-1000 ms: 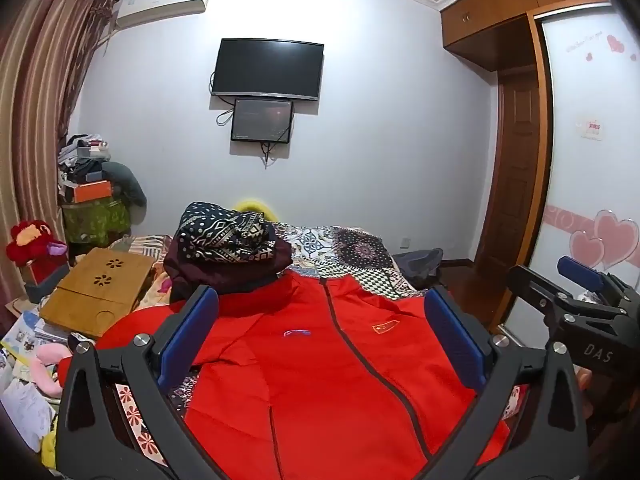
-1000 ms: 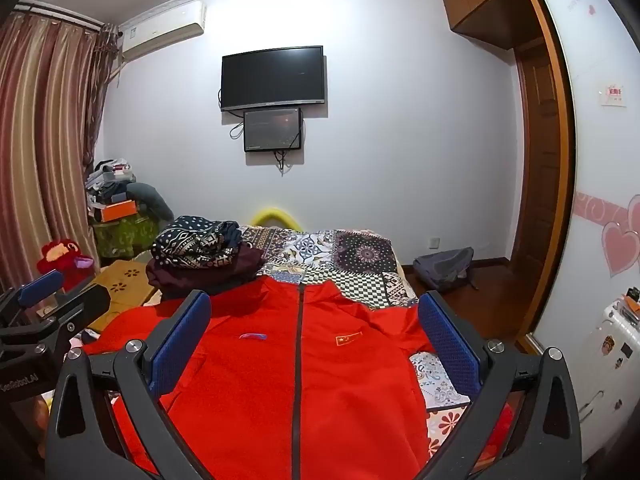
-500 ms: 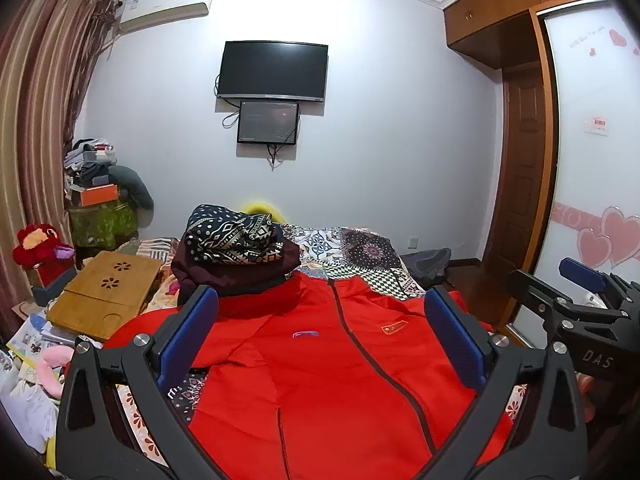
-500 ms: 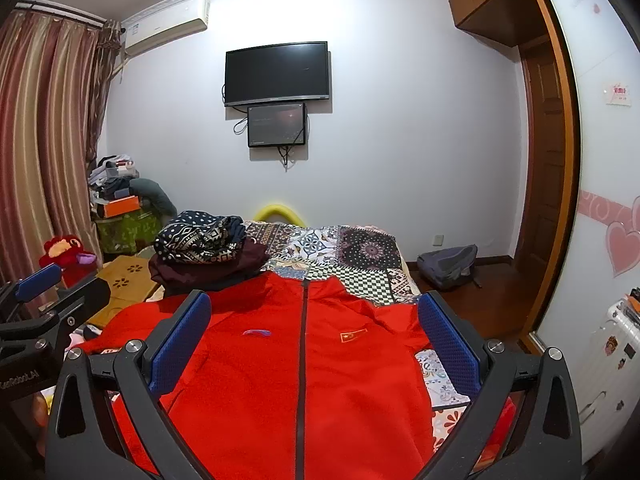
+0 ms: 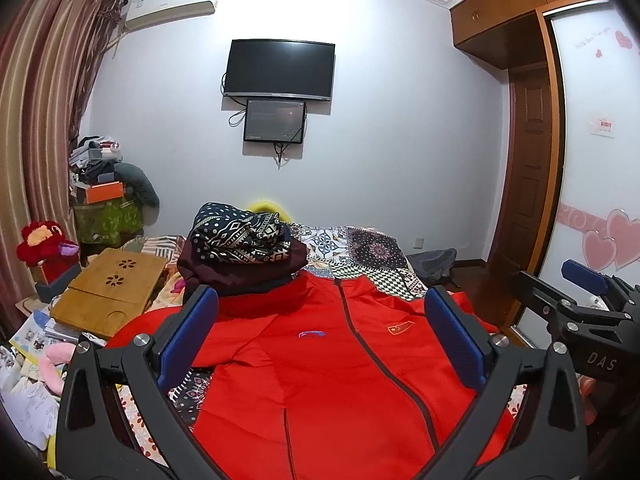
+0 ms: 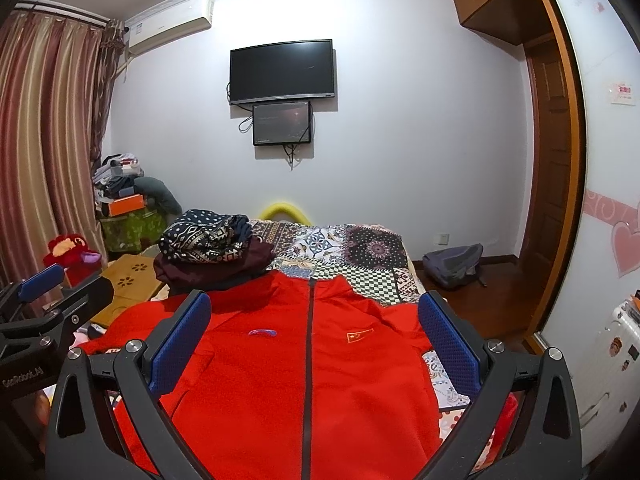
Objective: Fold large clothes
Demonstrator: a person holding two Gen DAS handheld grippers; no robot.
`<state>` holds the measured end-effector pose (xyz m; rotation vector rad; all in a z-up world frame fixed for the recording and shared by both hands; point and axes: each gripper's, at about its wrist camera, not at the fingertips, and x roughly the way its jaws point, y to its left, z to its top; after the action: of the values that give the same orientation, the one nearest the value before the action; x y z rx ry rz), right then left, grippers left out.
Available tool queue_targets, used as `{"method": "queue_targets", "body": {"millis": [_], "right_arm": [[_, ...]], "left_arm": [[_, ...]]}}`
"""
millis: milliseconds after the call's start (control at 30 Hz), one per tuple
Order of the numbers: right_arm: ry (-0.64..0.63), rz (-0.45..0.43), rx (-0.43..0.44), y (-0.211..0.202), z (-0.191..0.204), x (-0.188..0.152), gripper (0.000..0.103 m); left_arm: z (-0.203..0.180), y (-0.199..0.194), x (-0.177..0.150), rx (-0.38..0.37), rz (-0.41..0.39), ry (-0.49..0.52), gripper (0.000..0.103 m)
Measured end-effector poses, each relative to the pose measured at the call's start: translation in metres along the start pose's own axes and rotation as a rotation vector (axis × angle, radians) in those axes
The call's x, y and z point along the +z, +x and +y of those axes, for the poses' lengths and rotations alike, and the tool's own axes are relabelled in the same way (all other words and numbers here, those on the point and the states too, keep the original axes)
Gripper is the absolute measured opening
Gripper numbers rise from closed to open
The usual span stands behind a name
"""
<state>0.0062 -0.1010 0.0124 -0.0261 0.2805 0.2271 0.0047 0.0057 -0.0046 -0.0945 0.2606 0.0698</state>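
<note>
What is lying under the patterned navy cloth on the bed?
The patterned navy cloth sits on a folded dark maroon garment. Anything lower is covered, partly by the red jacket.

My bed (image 6: 372, 276), covered in a patchwork-patterned spread, carries the red jacket (image 6: 304, 380) laid flat, front up and zipped, with its collar toward the far wall. Past the collar on my left a pile of folded clothes (image 6: 212, 254) sits on the spread, a dark patterned piece on top of a maroon one, touching the jacket's shoulder. A wooden lap tray (image 5: 108, 296) lies at the bed's left side, just beside the jacket's sleeve.
</note>
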Motion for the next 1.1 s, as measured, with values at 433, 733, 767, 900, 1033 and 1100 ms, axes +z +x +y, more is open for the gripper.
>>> {"method": "queue_targets", "body": {"millis": [433,733,767,900,1033,1100], "right_arm": [[-0.004,0.005,-0.007,0.0032,-0.0012,0.0002,0.103],[-0.003,0.004,-0.008,0.0039,-0.0016,-0.0007,0.103],[-0.003,0.005,-0.008,0.0041,-0.0015,-0.001,0.103],[-0.005,0.006,-0.008,0.0046,-0.0005,-0.0011,0.103],[-0.004,0.008,-0.006,0.0052,-0.0002,-0.0012,0.103],[-0.004,0.01,-0.007,0.0054,-0.0001,-0.0013,0.103]], "left_arm": [[0.0033,0.0046,-0.0003,0.001,0.009,-0.013,0.103],[0.0054,0.0062,0.0,0.001,0.011,-0.018,0.103],[0.0057,0.0064,0.0002,0.001,0.011,-0.019,0.103],[0.0055,0.0069,0.0001,0.002,0.013,-0.017,0.103],[0.0059,0.008,-0.0003,0.004,0.015,-0.018,0.103],[0.0065,0.0091,-0.0005,0.002,0.015,-0.022,0.103]]}}
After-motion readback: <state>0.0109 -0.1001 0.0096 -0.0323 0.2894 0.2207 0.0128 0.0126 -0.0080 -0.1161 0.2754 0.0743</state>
